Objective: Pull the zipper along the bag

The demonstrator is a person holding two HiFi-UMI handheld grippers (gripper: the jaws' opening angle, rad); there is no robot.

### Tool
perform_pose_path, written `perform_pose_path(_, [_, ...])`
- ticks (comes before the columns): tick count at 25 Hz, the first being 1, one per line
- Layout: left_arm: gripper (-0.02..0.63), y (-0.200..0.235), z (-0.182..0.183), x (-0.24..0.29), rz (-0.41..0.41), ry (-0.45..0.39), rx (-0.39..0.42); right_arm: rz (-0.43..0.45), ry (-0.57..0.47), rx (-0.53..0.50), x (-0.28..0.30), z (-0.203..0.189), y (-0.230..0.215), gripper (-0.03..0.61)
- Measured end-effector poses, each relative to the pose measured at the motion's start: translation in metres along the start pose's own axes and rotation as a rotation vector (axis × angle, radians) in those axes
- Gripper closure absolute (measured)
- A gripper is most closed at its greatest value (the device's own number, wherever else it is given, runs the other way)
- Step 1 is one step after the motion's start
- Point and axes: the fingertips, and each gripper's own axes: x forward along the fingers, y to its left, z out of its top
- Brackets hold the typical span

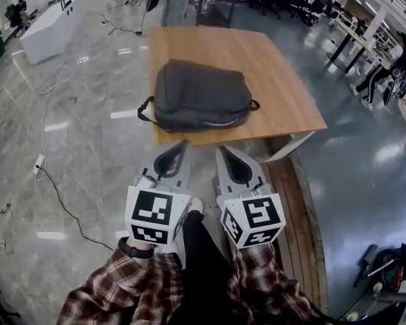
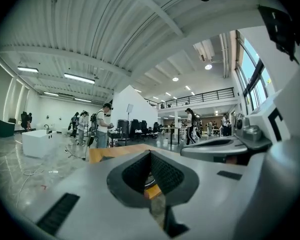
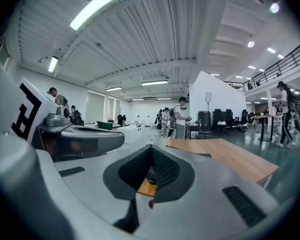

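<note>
The grey bag [image 1: 199, 95] lies flat at the near left corner of the wooden table [image 1: 284, 80], with bare tabletop to its right and far side. Both tongs are pressed together and empty: the left gripper [image 1: 184, 143] and right gripper [image 1: 222, 150] hang side by side just short of the near edge.

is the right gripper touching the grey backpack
Apart. In the head view the right gripper sits at the light wooden table's near edge, bare tabletop showing between it and the dark grey fabric backpack.

A wooden table [image 1: 284, 80] stands on the shiny grey floor [image 1: 88, 120]; a white counter [image 1: 47, 29] is well apart at the left
</note>
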Motion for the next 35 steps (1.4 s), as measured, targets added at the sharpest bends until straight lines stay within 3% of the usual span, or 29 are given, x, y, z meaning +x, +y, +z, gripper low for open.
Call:
perform_pose_path(5, [0.604, 0.045, -0.010, 0.092, 0.003, 0.017, -0.011, -0.009, 0.016, 0.009, 0.084, -0.008, -0.056, 0.571])
perform_pose_path(13, [0.604, 0.086, 0.019, 0.267, 0.019, 0.019, -0.014, 0.001, 0.029, 0.014, 0.208, 0.017, -0.187, 0.570])
perform_pose_path(18, [0.604, 0.106, 0.024, 0.334, 0.035, 0.033, -0.027, 0.010, 0.057, 0.022, 0.261, 0.020, -0.240, 0.571])
perform_pose_path(23, [0.604, 0.126, -0.001, 0.375, 0.023, 0.094, -0.047, 0.004, 0.106, 0.045, 0.299, 0.002, -0.262, 0.571])
perform_pose_path(29, [0.604, 0.120, -0.037, 0.418, -0.042, 0.197, -0.055, -0.029, 0.173, 0.088, 0.320, -0.025, -0.286, 0.571])
perform_pose_path(35, [0.604, 0.114, -0.125, 0.447, -0.094, 0.397, -0.101, -0.066, 0.291, 0.168, 0.327, -0.091, -0.300, 0.571])
